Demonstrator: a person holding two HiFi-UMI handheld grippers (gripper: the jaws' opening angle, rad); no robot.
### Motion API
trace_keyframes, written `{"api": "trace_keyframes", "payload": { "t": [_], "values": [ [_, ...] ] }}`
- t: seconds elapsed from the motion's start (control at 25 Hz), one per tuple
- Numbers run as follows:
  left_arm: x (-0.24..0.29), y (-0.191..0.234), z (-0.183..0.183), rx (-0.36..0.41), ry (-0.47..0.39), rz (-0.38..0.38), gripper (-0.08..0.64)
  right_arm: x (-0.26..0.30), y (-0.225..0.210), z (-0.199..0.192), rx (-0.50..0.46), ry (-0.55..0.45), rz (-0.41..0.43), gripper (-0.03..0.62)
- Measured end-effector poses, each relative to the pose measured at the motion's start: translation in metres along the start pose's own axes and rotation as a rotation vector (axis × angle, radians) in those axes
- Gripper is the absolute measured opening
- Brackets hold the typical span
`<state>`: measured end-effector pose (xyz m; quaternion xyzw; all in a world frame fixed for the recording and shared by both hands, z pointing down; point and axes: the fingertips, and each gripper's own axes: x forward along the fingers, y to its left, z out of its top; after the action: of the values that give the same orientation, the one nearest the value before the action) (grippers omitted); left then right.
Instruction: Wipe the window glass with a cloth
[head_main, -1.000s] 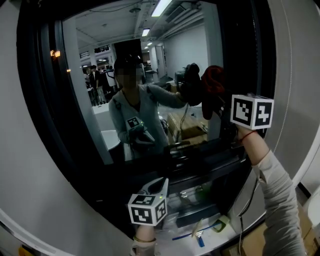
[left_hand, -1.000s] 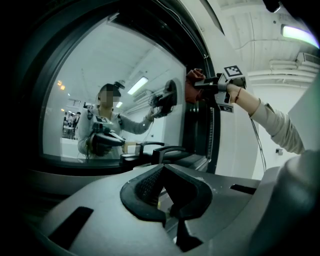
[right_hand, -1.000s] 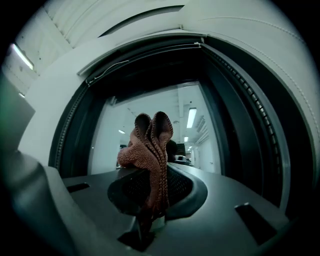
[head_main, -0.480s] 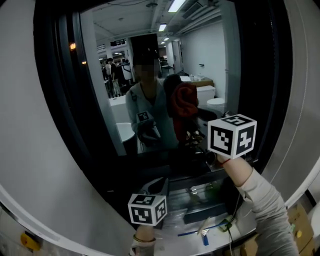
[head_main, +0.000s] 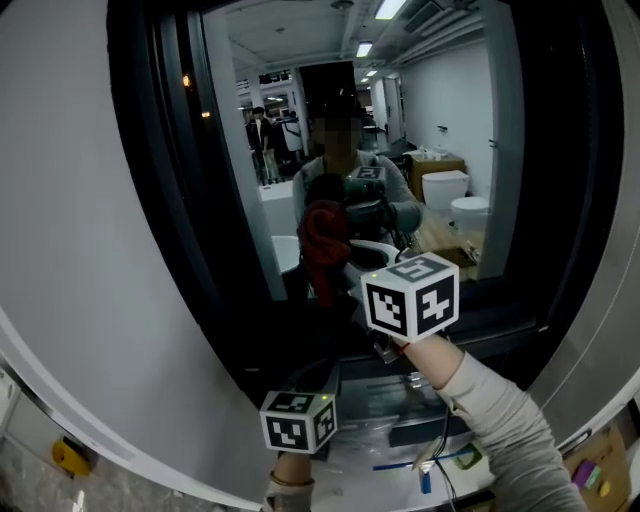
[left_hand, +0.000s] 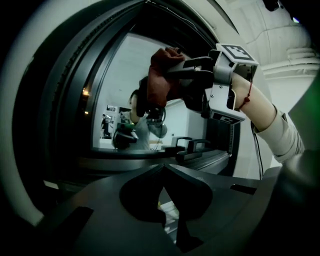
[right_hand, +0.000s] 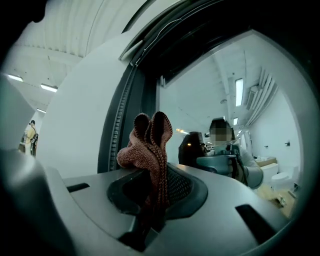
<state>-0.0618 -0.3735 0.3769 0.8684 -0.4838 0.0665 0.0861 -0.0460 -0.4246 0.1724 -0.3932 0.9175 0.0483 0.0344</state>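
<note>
Head view faces the window glass (head_main: 250, 230) from nearby; both gripper views share it.

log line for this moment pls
phase: wipe | right claw: shut on red cloth, at window glass | left claw: shut, empty, low

No readable text seems visible anywhere.

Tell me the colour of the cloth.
Reddish-brown; the cloth shows best in the right gripper view.
</note>
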Motion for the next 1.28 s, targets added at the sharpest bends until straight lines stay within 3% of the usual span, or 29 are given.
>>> {"api": "trace_keyframes", "payload": {
  "t": [0.28, 0.48, 0.92, 1.28],
  "values": [
    [-0.022, 0.022, -0.007, -0.027, -0.004, 0.074, 0.005, 0.041, 0.036, -0.044, 0.042, 0.069, 0.070, 0.049],
    [-0.021, 0.029, -0.012, -0.038, -0.003, 0.078, 0.005, 0.062, 0.030, -0.068, 0.066, 0.113, 0.051, 0.051],
    [-0.009, 0.024, -0.008, -0.034, 0.001, 0.056, 0.005, 0.053, 0.006, -0.066, 0.066, 0.120, 0.034, 0.051],
    [0.004, 0.004, -0.004, -0.017, 0.001, 0.013, 0.005, 0.018, -0.028, -0.063, 0.062, 0.115, -0.036, 0.051]
  ]
}}
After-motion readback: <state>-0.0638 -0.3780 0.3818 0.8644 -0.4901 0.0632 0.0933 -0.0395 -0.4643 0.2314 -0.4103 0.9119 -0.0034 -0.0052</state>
